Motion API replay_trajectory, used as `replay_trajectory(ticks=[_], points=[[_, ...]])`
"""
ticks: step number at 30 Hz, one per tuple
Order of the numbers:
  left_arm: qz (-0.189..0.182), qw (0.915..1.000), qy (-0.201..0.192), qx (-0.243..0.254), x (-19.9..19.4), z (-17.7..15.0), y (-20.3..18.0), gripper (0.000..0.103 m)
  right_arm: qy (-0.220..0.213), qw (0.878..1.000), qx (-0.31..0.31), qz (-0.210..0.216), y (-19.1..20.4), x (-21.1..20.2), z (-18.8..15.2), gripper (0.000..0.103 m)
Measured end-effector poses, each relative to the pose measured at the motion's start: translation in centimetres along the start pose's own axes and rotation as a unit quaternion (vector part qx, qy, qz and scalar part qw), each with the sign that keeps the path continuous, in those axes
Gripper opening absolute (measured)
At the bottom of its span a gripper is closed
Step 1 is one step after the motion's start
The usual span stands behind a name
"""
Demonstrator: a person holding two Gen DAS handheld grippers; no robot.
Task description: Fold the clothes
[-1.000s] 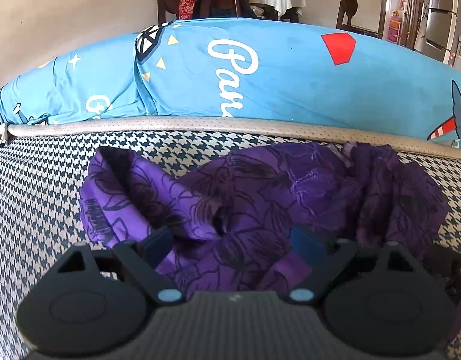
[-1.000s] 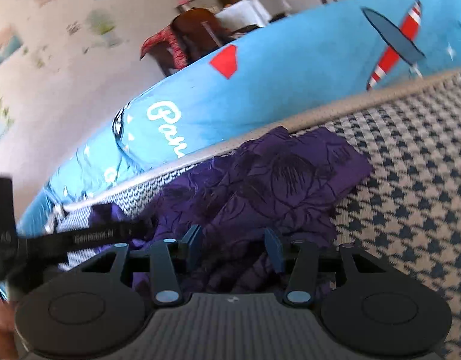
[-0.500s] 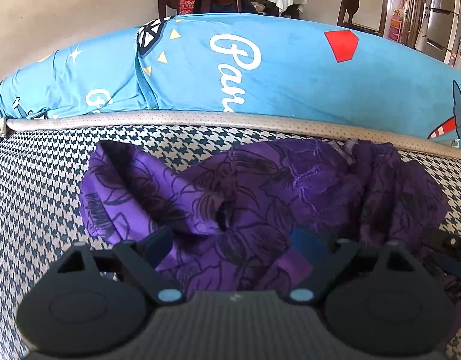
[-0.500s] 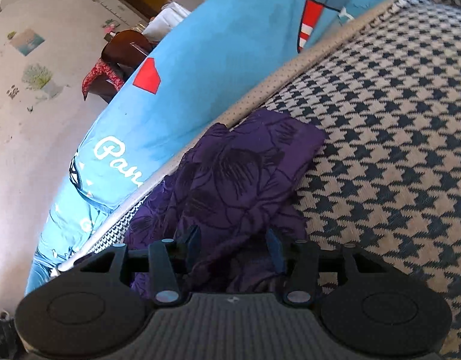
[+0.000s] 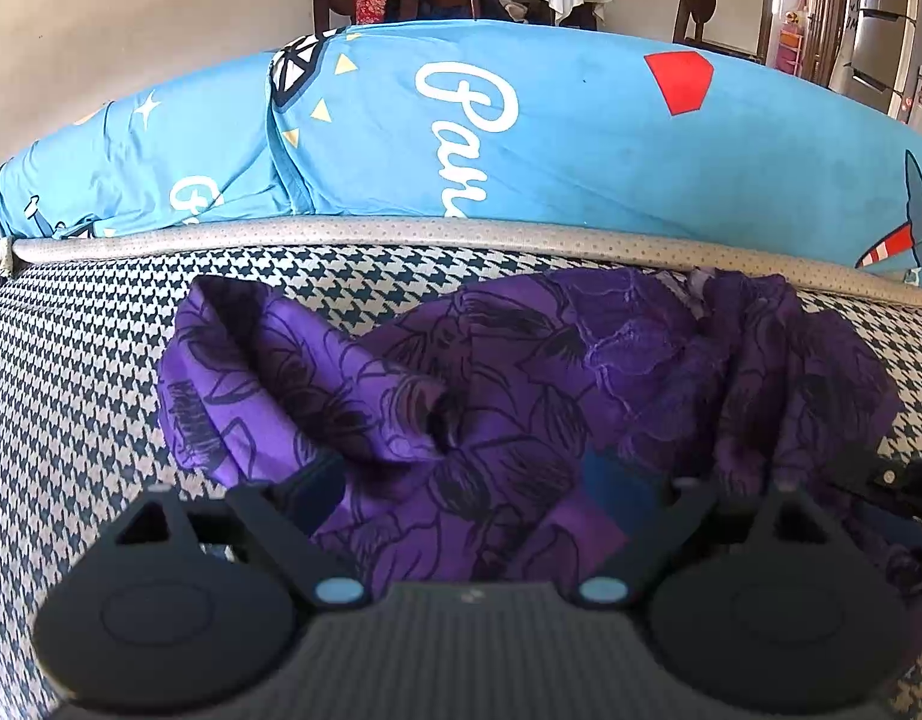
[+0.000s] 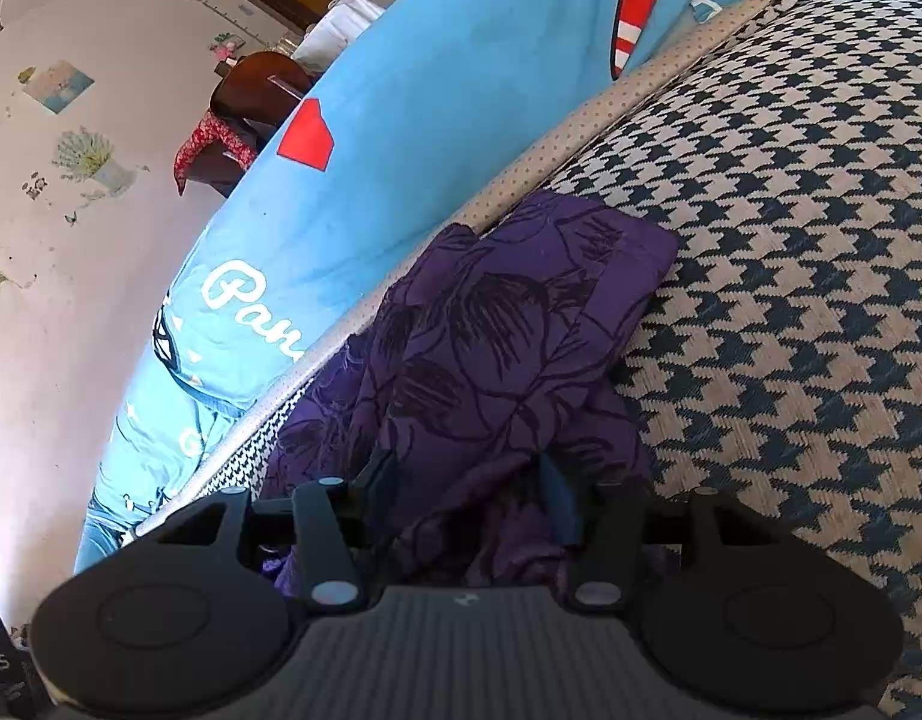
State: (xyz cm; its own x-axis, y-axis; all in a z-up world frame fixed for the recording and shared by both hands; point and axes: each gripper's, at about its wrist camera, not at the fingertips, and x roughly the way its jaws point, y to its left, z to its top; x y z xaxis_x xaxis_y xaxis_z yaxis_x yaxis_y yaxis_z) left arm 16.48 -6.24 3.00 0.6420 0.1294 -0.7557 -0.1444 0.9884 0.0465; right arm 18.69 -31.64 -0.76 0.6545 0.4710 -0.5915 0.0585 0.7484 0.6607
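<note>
Left gripper held low and level over the houndstooth cushion, pointing toward its back edge. Its jaws are spread wide, with cloth of the purple floral garment bunched between them; the fingers are not pinched on it, so released. The garment lies crumpled in a heap on the cushion, reaching the grey piped back edge, with one flap toward the left side. Behind the edge lies a blue printed bolster.

Right gripper is tilted, sitting at the right end of the same garment. Its jaws are parted too, with fabric heaped in the gap; open, no clamp visible. In this view the garment's flat folded corner points at the piped edge, with bare houndstooth cushion to its right. No containers in view.
</note>
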Motion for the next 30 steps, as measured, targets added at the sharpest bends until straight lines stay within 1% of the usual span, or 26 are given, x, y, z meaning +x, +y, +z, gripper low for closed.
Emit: replay_trajectory(ticks=[6,8,9,10,11,12,13,15,18,22,30], points=[[-0.002,1.0,0.003,0.0,0.0,0.0,0.0,0.091,-0.006,1.0,-0.013,0.003,0.2,0.3,-0.2,0.054],[-0.001,1.0,0.002,0.0,0.0,0.0,0.0,0.091,-0.01,1.0,-0.018,0.004,0.3,0.7,-0.3,0.052],[-0.001,1.0,0.002,0.001,0.0,0.0,0.0,0.091,-0.014,1.0,-0.021,0.003,0.4,0.9,-0.4,0.045],[-0.001,1.0,0.002,0.001,0.0,0.0,0.0,0.091,-0.019,0.999,-0.027,-0.002,0.6,1.0,-0.4,0.032],[-0.002,1.0,0.001,0.002,0.0,0.0,0.0,0.091,-0.024,0.999,-0.033,-0.007,0.7,1.1,-0.5,0.024],[-0.001,1.0,0.001,0.003,-0.1,-0.1,0.0,0.091,-0.028,0.999,-0.037,-0.01,0.9,1.1,-0.5,0.019],[0.0,1.0,0.001,0.005,-0.1,-0.1,0.0,0.091,-0.032,0.999,-0.041,-0.013,1.1,1.1,-0.6,0.017],[0.002,1.0,0.003,0.006,0.0,-0.1,-0.1,0.091,-0.041,0.998,-0.042,-0.004,1.3,0.8,-0.5,0.012],[0.0,1.0,0.006,0.008,0.1,-0.2,-0.1,0.091,-0.052,0.997,-0.056,-0.007,1.8,0.4,-0.6,0.01],[0.002,0.9999,0.006,0.016,0.2,-0.4,-0.5,0.091,-0.057,0.997,-0.051,-0.004,1.6,-0.1,-0.4,0.009],[0.002,0.9995,0.007,0.032,0.3,-0.9,-1.5,0.091,-0.089,0.995,-0.05,-0.004,1.2,-2.2,0.5,0.009]])
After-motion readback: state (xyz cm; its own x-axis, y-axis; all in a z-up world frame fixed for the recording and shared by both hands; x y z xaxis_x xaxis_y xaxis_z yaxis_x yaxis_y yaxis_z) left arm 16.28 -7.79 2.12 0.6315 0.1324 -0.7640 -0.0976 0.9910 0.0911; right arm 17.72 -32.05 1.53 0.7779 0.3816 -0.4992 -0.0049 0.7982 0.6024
